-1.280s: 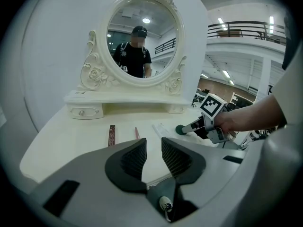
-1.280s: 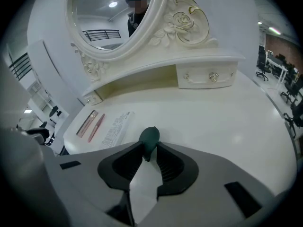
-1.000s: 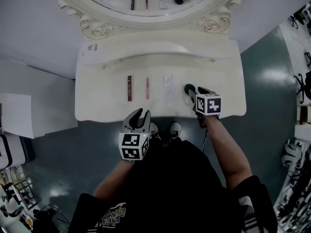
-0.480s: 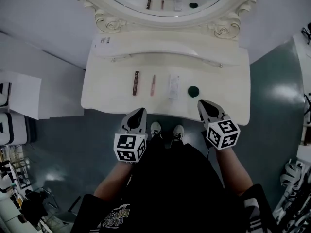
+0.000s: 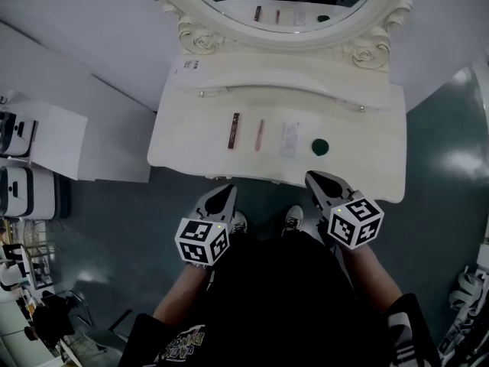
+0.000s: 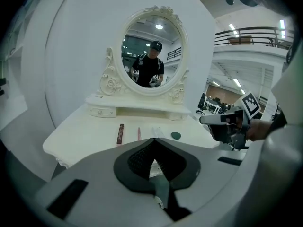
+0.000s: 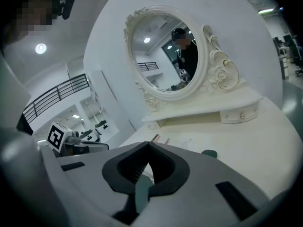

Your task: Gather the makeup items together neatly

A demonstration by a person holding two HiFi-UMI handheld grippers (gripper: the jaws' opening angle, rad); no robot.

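Four makeup items lie in a row on the white dressing table: a dark brown stick, a thin pink stick, a white sachet and a dark green round piece. The same row shows in the left gripper view: brown stick, pink stick, sachet, green piece. My left gripper hangs shut and empty just off the table's front edge. My right gripper is shut and empty too, near the edge below the green piece.
An oval mirror in a carved frame stands at the table's back and reflects the items. A raised shelf with small drawers runs under it. White cabinets stand on the left. The person's shoes are on the grey floor.
Both grippers have drawn back from the table and risen. The left jaws, open before, are now shut. The right gripper left the green piece on the table and its jaws shut.
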